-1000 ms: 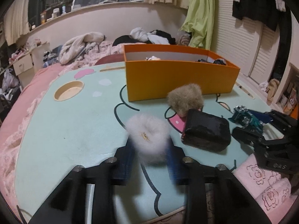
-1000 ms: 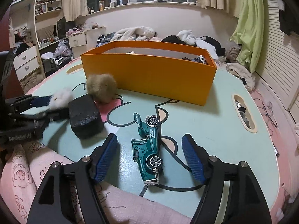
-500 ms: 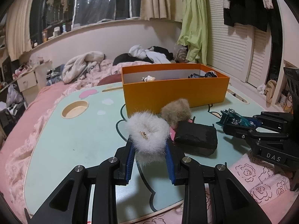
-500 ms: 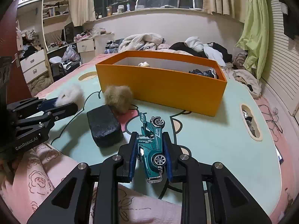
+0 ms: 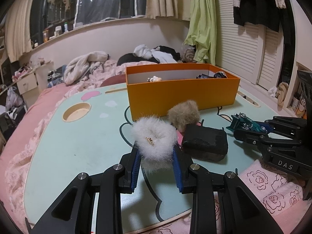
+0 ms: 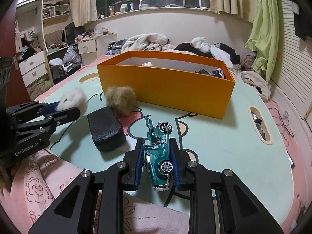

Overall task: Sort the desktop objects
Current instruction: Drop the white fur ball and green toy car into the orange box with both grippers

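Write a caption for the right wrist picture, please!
Right gripper shut on green toy car, orange box waiting behind.

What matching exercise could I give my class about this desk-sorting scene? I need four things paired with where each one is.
Things:
1. white fluffy pom
2. green toy car
3. brown fluffy pom
4. black block

Places:
A. gripped in the right gripper
B. lying on the table, next to the brown pom
C. gripped in the left gripper
D. on the table, just in front of the orange box

Pairs: 1-C, 2-A, 3-D, 4-B
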Available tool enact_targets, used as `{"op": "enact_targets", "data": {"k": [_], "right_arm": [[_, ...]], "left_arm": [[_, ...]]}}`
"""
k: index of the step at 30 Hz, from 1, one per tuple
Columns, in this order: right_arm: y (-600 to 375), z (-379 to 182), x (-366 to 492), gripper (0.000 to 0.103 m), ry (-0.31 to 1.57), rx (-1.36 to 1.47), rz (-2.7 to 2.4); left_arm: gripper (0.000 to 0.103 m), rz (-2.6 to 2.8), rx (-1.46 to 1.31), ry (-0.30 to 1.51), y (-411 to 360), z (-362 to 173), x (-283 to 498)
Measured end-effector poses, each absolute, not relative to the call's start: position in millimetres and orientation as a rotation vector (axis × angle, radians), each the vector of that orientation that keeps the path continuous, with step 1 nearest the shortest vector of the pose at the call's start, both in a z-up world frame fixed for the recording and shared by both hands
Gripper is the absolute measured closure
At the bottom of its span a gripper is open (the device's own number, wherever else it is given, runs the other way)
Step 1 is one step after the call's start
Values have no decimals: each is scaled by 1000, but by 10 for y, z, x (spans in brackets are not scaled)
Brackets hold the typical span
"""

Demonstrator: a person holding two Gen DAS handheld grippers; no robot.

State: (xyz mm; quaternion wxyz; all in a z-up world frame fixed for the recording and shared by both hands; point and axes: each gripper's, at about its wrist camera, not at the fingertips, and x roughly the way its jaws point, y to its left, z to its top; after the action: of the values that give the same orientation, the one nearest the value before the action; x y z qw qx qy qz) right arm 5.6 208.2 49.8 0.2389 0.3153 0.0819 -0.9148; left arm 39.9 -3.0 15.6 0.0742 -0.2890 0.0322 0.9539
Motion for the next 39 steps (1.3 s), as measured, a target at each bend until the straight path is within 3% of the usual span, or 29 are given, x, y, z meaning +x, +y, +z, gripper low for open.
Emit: {"op": "enact_targets", "data": {"k": [14,21,27,28,30,31,33,36,38,39], "right_arm": [[2087,502,48,77,216,864,-2500],[2211,801,-242,77,50,844,-2494],[2178,1244,-912,77,-55,788,-2557],[2175,1265,-1070,76,-79,800,-2565],[2186,1231,-1335,75,-113,835,-2576],[2200,1172,-1454,65,-126,866,-2585],[2215,966,-1652,51,-132,1017,-2569],[2218,933,-1534,48,11,944,-2676],[2257,967,-1440,42,11,903,-2680],[2290,998,-1391,34,-5,881,-2692]], "left_arm": [[74,2822,-873,70,-49,197,387],[74,2798,-761,24,-29,820,74],[74,2776,-731,-14,197,1258,-749],[69,2794,-769,-11,243,1220,-953],[19,2796,-872,-25,276,1058,-1219],[14,2782,-928,-46,283,926,-1334],[14,2733,-1026,-113,268,645,-1462],[17,2720,-992,-100,290,515,-1397],[17,2746,-910,-96,283,588,-1271],[17,2753,-869,-105,267,643,-1204]]}}
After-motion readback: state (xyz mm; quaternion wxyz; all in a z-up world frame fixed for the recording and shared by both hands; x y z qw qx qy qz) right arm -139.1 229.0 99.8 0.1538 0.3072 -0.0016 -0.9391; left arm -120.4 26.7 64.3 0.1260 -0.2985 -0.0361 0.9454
